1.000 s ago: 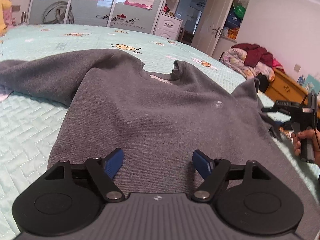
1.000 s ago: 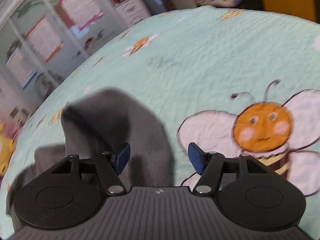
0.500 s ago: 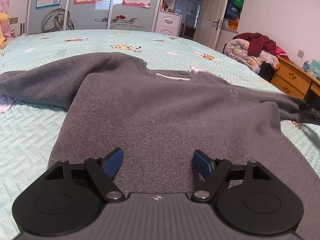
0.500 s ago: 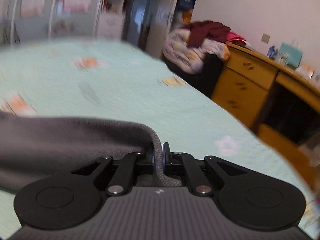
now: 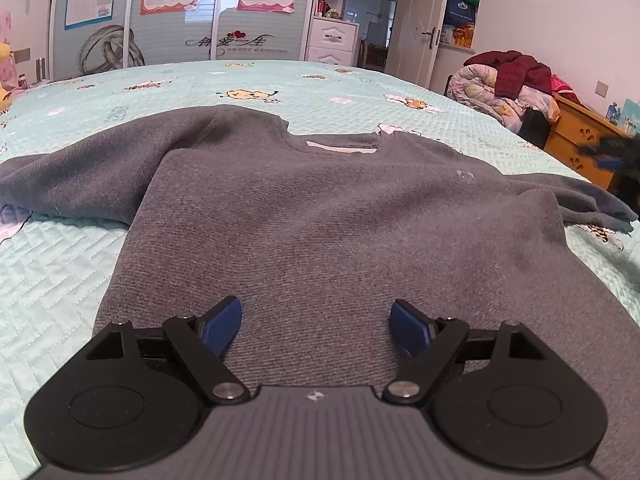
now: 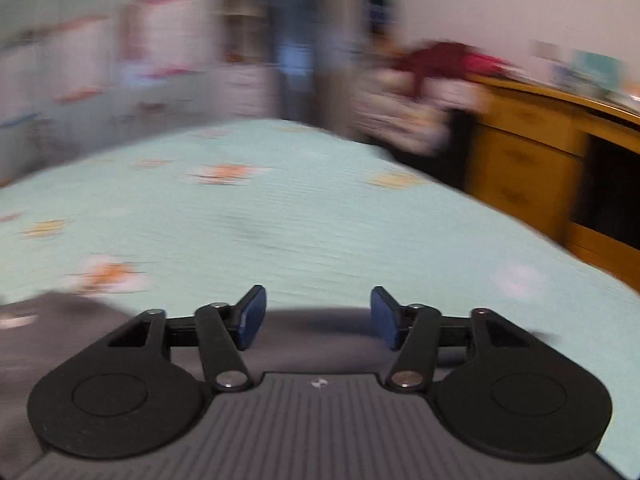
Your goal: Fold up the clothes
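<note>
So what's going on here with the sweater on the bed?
A person is folding clothes with a handheld tool in each hand. A grey sweater lies spread face up on the bed, sleeves out to both sides. The left tool hovers open over the hem, holding nothing. The right tool has just opened after pinching the sleeve; nothing is between its pads now, and its view is blurred. No fold shows yet.

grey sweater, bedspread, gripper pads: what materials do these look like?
Grey sweater: a matte knit, likely fleece or cotton blend; fine diagonal ribbing and a soft nap show.
Bedspread: mint quilted fabric with a slight sheen, probably polyester or cotton; stitched herringbone pattern, printed cartoon bees.
Pads of the left gripper: blue, finely textured, probably rubber; black frame looks like matte plastic.
</note>
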{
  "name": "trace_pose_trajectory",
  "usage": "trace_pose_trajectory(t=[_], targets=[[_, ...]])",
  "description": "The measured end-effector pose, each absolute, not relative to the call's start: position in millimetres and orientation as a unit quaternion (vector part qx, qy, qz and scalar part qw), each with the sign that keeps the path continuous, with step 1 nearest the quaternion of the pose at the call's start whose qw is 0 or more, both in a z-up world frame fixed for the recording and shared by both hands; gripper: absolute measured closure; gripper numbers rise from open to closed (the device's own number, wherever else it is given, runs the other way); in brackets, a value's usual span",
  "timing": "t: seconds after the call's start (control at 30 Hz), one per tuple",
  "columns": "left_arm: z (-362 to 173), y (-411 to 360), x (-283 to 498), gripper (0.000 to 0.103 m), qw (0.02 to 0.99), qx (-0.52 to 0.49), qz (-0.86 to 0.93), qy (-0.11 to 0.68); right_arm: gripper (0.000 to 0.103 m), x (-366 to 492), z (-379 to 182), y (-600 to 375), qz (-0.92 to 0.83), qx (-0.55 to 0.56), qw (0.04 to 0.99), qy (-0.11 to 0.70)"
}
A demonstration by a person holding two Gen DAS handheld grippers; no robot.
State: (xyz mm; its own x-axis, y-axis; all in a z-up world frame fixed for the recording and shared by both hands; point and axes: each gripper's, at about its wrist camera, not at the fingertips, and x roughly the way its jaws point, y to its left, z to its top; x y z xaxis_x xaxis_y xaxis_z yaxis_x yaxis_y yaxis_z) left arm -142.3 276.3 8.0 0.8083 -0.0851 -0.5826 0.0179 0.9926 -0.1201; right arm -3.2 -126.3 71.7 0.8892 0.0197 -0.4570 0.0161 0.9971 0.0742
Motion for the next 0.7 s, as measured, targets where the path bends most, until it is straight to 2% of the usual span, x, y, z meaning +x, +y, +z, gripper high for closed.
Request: trace_pose_trajectory(t=[0.03,0.1,0.13,0.17,0.23,0.3,0.37,0.6,0.7], targets=[[10.9,279.5,-142.9,0.020,0.948,-0.074,-0.030,0.307,0.040,7.0,70.3,-110.6,0.052,0.036,0.967,0.245],[18.4,289.5,-144.7,0.033,0.943,-0.130,-0.040,0.302,0.040,29.6,66.3,-76.7,0.140,0.034,0.954,0.263],[24.2,297.6,-144.5,0.053,0.939,-0.166,-0.056,0.297,0.040,41.5,63.9,-61.0,0.165,0.029,0.949,0.267],[33.3,304.8,-141.5,0.067,0.940,-0.176,-0.061,0.286,0.040,54.0,61.8,-45.7,0.184,0.019,0.945,0.271],[54.0,316.2,-132.8,0.066,0.951,-0.163,-0.055,0.258,0.040,78.6,56.6,-20.8,0.211,-0.003,0.935,0.283],[74.7,327.7,-124.0,0.058,0.960,-0.149,-0.049,0.231,0.040,98.2,52.0,-3.1,0.221,-0.021,0.930,0.291],[87.7,336.9,-97.1,0.043,0.964,-0.124,-0.049,0.229,0.040,115.2,49.7,8.3,0.228,-0.030,0.927,0.297],[76.7,340.4,31.8,0.043,0.956,-0.001,-0.069,0.285,0.040,136.4,32.1,30.4,0.267,-0.036,0.905,0.328],[66.9,346.0,67.5,0.043,0.951,0.010,-0.058,0.302,0.040,140.1,27.3,39.2,0.277,-0.054,0.899,0.336]])
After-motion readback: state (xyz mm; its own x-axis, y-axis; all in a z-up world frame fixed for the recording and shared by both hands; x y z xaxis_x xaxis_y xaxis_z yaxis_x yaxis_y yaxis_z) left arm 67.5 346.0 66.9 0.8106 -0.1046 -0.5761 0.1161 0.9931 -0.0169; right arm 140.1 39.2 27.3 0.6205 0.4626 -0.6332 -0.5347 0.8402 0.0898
